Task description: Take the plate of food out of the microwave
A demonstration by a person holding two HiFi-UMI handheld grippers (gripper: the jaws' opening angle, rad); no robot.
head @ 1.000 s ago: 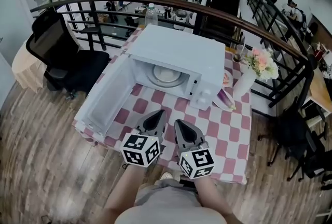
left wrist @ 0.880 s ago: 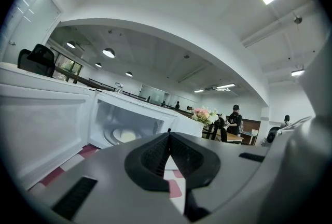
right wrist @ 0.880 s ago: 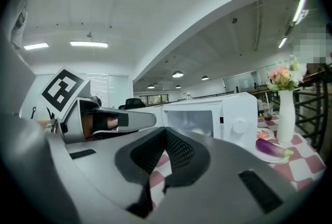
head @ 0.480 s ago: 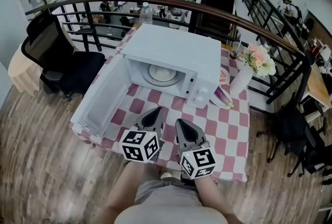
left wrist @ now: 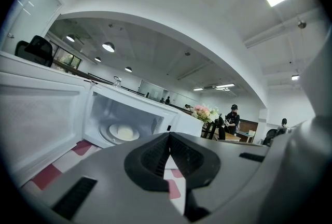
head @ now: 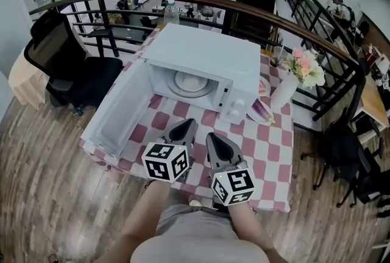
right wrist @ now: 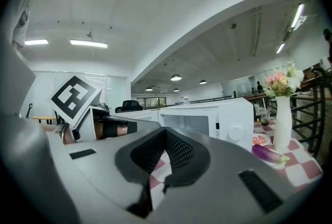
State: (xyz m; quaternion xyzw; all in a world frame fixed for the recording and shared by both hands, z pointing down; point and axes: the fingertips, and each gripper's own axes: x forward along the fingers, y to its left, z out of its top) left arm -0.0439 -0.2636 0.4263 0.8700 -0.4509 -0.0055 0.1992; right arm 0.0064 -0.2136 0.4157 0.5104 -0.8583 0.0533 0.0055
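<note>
Fingers (left wrist: 150, 158) closed, empty, on left gripper (head: 189, 125) and right gripper (head: 210, 137), plate (head: 191, 81) in microwave (head: 207, 49) partly hidden

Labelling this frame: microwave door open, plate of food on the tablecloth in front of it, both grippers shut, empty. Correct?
One error: the plate of food sits inside the microwave, not on the tablecloth; the head view shows it. The rest holds: door open, left gripper and right gripper shut, empty.
</note>
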